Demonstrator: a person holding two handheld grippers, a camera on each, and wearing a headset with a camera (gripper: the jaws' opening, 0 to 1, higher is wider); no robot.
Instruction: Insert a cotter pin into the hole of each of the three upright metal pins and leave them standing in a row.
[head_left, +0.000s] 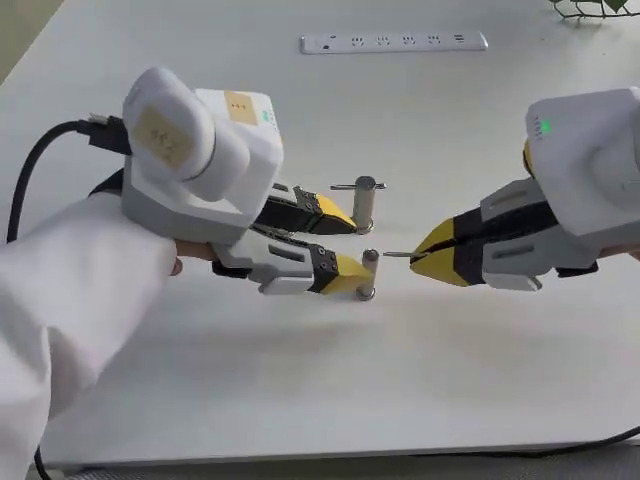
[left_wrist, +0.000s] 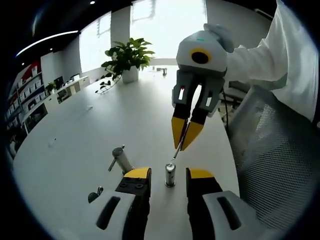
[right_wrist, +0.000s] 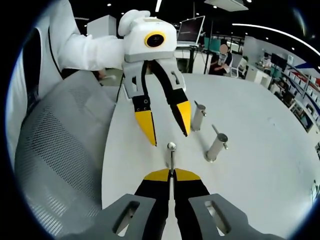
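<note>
the right gripper (head_left: 422, 256) is clamped on the cotter pin (head_left: 397, 254), its tip just off the metal pin (head_left: 369, 268) standing between the left gripper's (head_left: 349, 248) parted jaws. i'd level it with the hole, then push straight.

Power strip (head_left: 394, 42) and potted plant (left_wrist: 127, 57) sit on the white table (head_left: 300, 385).

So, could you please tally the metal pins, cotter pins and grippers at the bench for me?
Metal pins: 3
Cotter pins: 3
Grippers: 2 (left gripper open, right gripper shut on a cotter pin)
Total: 8
</note>
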